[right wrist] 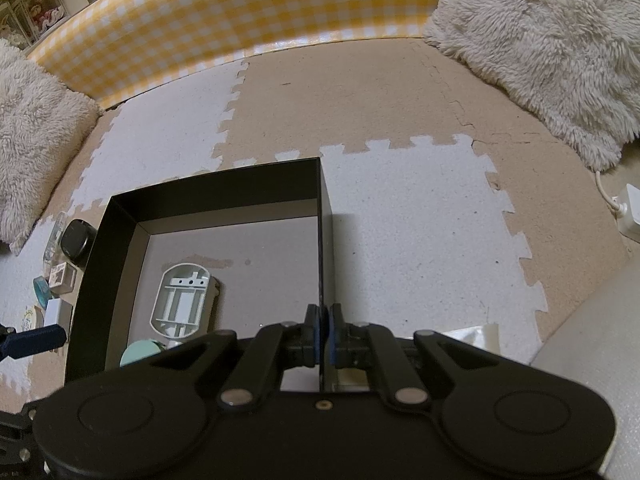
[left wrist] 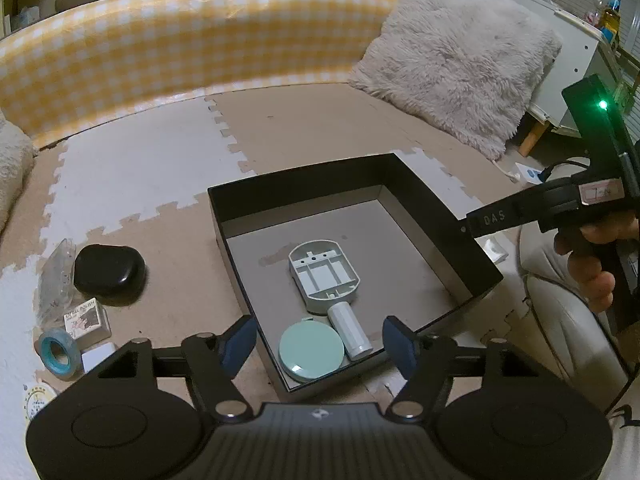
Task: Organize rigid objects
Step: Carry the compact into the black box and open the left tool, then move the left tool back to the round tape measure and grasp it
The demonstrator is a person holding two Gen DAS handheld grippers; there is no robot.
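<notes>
Foam floor mats (right wrist: 420, 220) in white and tan cover the ground, and a black box (left wrist: 436, 208) sits open on them, roughly in the middle of things. Inside it, on the grey bottom, lie three pieces close together: a pale green plastic shell (left wrist: 324, 276) with its ribbed inside facing up, a white cylinder (left wrist: 351, 330) just beside its lower end, and a round mint disc (left wrist: 311, 354) near the corner of the box, touching or almost touching the cylinder.

The right tool (right wrist: 324, 340) is pinched closed on the right wall of the box, one finger inside and one outside, the thin black wall running straight up between the blue pads. From the left camera the same tool shows as a black body with a green light, a hand (left wrist: 592, 268) wrapped round its grip.

The left tool (left wrist: 318, 344) hangs over the near edge of the box with its jaws spread wide, nothing between them; the disc and cylinder lie just beyond its fingers.

Left of the box, on the mats, a small cluster waits outside: a glossy black case (left wrist: 109, 274), a clear plastic packet (left wrist: 56, 280) beside it, a little box of gel polish (left wrist: 86, 320), a roll of blue tape (left wrist: 59, 354) and a small white block (left wrist: 98, 356).

A yellow checked cushion (left wrist: 180, 48) runs along the back, and a shaggy white pillow (left wrist: 456, 56) leans at the right.
</notes>
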